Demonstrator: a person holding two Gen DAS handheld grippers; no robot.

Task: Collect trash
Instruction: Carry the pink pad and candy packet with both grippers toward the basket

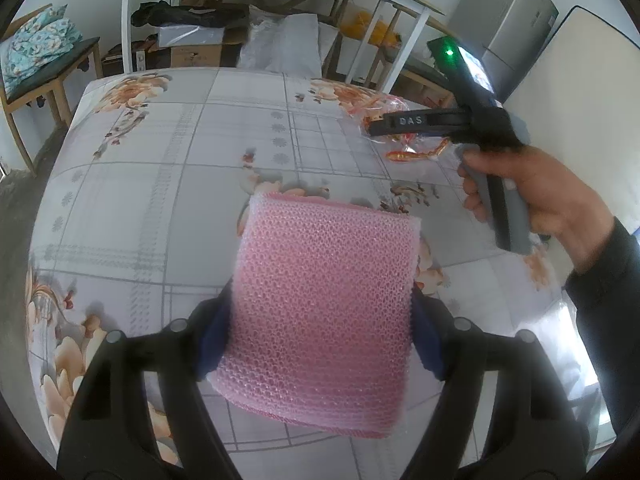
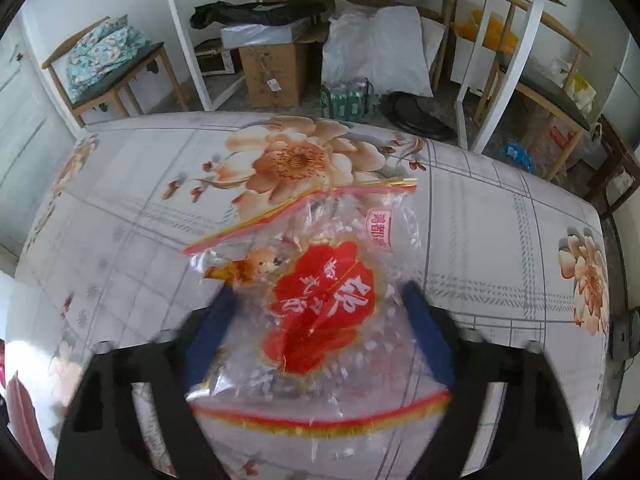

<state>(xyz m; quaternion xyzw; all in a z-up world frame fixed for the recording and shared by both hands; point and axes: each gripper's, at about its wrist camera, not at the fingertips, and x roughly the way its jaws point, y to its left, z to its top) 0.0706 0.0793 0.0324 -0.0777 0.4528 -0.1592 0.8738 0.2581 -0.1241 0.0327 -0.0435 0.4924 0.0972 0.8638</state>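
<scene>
My left gripper (image 1: 322,320) is shut on a pink bubble-wrap piece (image 1: 324,312) and holds it above the floral tablecloth (image 1: 160,184). My right gripper (image 2: 316,312) has its blue fingers (image 2: 210,320) on either side of a clear plastic bag with a red label (image 2: 320,312). The bag's far end lies on the cloth. The bag seems to be gripped, its lower part bunched between the fingers. In the left wrist view the right gripper (image 1: 376,126) is at the right, over the same bag (image 1: 408,148), held by a hand.
The table (image 2: 500,240) is covered with a flower-patterned cloth. Beyond its far edge stand a white desk frame (image 2: 188,40), a cardboard box (image 2: 272,68), a white sack (image 2: 376,52) and a wooden bench with folded cloth (image 2: 108,56).
</scene>
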